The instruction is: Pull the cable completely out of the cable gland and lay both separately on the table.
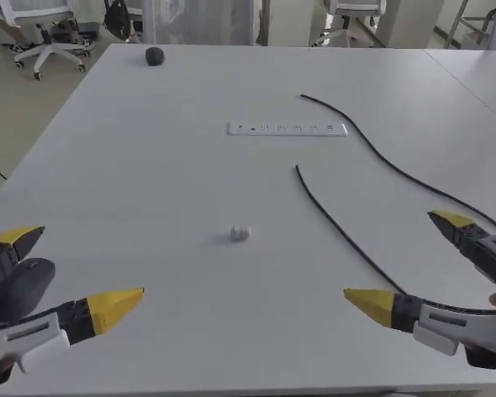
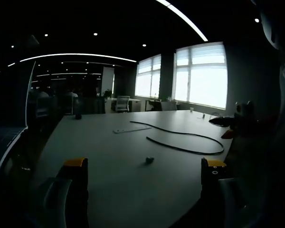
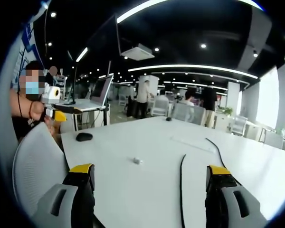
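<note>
Slack is showing in the thin black cable (image 1: 335,223), lying looped on the white table (image 1: 149,182) apart from the small pale cable gland (image 1: 240,234), seemingly already free. The left gripper (image 1: 91,262) and right gripper (image 1: 390,255) are hovering spread, empty. Limp and light, the cable is wanting a pinch near its end.

The thin black cable (image 1: 345,234) lay loose on the white worktop (image 1: 149,182), bent into a long hairpin with both free ends pointing toward the far side. The small pale cable gland (image 1: 240,234) sat by itself left of the cable, not touching it.
</note>
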`<action>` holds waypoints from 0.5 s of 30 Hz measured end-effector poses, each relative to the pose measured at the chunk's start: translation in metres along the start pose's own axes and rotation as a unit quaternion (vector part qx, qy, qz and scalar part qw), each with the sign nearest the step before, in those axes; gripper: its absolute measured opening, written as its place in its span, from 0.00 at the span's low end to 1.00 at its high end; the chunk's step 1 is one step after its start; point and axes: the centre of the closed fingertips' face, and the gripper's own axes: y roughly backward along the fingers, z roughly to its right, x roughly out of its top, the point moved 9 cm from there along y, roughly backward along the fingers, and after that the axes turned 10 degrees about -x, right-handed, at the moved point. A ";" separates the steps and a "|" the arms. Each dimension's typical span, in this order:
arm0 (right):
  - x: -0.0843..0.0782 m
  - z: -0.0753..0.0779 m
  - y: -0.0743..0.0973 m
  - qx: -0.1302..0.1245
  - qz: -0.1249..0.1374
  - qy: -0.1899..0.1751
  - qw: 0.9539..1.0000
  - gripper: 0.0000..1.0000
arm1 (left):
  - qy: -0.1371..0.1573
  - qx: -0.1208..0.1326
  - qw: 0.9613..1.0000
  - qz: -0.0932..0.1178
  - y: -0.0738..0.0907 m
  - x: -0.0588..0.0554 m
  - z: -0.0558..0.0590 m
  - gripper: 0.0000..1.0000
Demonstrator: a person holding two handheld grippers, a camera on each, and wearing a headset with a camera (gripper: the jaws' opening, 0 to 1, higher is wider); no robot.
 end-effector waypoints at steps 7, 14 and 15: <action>-0.001 0.001 -0.001 -0.006 -0.011 0.007 1.000 0.99 | -0.006 -0.017 1.000 -0.017 -0.008 -0.004 -0.006 0.99; -0.003 -0.002 -0.002 0.001 -0.015 0.014 1.000 0.99 | -0.008 -0.040 0.999 -0.028 -0.021 -0.005 -0.002 0.99; -0.004 -0.001 -0.002 0.000 -0.015 0.014 1.000 0.99 | -0.004 -0.043 0.999 -0.029 -0.022 -0.006 -0.002 0.99</action>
